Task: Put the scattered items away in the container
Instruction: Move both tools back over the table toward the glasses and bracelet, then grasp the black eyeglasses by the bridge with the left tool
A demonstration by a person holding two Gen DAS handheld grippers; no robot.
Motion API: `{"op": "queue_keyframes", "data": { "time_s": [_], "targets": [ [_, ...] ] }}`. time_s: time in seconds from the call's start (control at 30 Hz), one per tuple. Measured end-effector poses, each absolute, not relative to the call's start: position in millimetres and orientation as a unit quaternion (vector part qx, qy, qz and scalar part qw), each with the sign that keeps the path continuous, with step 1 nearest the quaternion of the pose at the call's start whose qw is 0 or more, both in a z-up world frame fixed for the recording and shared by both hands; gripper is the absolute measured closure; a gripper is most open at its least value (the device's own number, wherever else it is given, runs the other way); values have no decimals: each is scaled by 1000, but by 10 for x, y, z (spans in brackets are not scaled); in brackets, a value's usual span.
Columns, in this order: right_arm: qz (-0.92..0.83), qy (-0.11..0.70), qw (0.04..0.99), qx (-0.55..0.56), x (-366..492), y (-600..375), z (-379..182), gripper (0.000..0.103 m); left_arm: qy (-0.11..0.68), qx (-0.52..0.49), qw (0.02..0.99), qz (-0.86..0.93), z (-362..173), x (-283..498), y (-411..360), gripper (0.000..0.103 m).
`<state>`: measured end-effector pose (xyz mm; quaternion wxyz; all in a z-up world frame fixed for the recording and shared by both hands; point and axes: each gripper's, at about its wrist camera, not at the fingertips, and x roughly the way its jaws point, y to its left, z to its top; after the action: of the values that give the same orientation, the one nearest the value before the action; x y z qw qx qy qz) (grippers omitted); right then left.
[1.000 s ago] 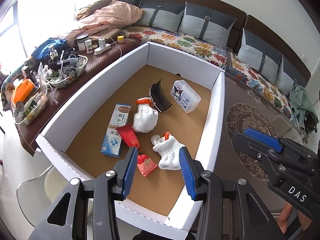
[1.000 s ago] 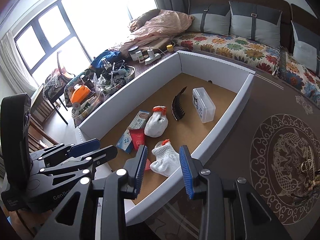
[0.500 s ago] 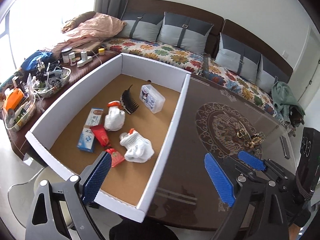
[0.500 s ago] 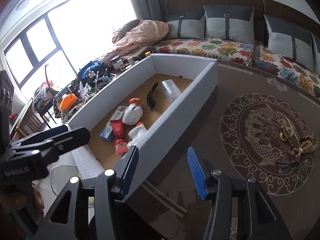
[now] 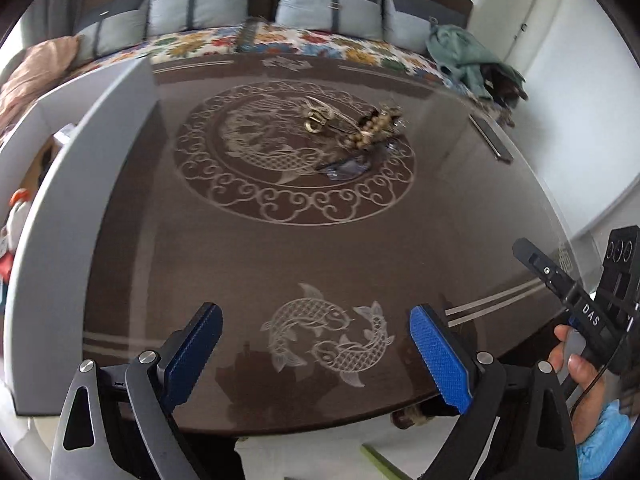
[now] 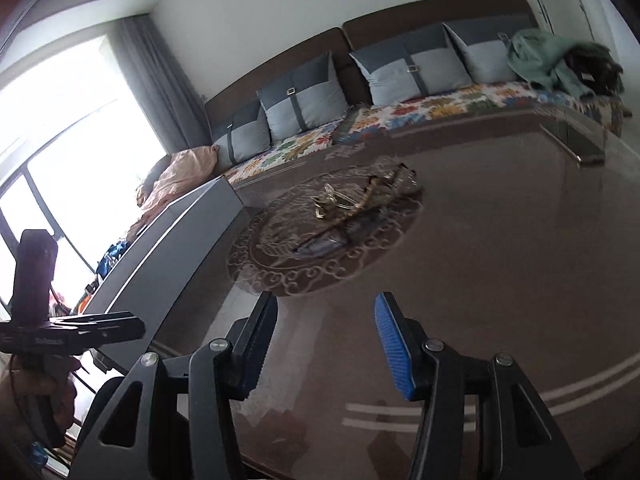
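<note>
a: scattered items (image 5: 352,128), a tangle of beads and metal bits, lie on the worktop (image 5: 280,264) medallion, right of the white container (image 5: 52,240).
b: and the tools?
a: left tool (image 5: 316,352) gapes wide over the fish motif, holding nothing. right tool (image 6: 324,344) also parted, empty.

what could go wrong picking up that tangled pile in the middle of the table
The bead string lies tangled with the brass clip and a dark flat piece, so a pinch may lift only part of it, or drag the rest along. Both the left tongs and the right tongs are open and face that pile, so they might collide. The glass tabletop looks slick and hard, so the pads could scrape it.
</note>
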<state>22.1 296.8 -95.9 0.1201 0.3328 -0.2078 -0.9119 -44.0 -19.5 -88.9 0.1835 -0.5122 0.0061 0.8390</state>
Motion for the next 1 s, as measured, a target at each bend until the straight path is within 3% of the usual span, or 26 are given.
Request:
{"op": "queue_keyframes", "data": {
  "time_s": [0.1, 0.43, 0.53, 0.9, 1.0],
  "targets": [
    [-892, -274, 102, 346, 164, 3243, -1027, 51, 35, -515, 208, 831, -847, -792, 77, 7],
    [-867, -307, 147, 365, -11, 3218, -1085, 51, 181, -543, 241, 784, -1077, -1962, 923, 10],
    [-857, -321, 141, 378, -26, 3254, -1159, 51, 194, -552, 255, 769, -1215, -2155, 1048, 19],
    [-840, -340, 163, 392, -119, 3193, -1234, 51, 200, -567, 296, 742, -1618, -2364, 1286, 24],
    [-840, -333, 166, 395, -127, 3138, -1239, 51, 216, -565, 293, 741, -1637, -2325, 1331, 52]
  ]
}}
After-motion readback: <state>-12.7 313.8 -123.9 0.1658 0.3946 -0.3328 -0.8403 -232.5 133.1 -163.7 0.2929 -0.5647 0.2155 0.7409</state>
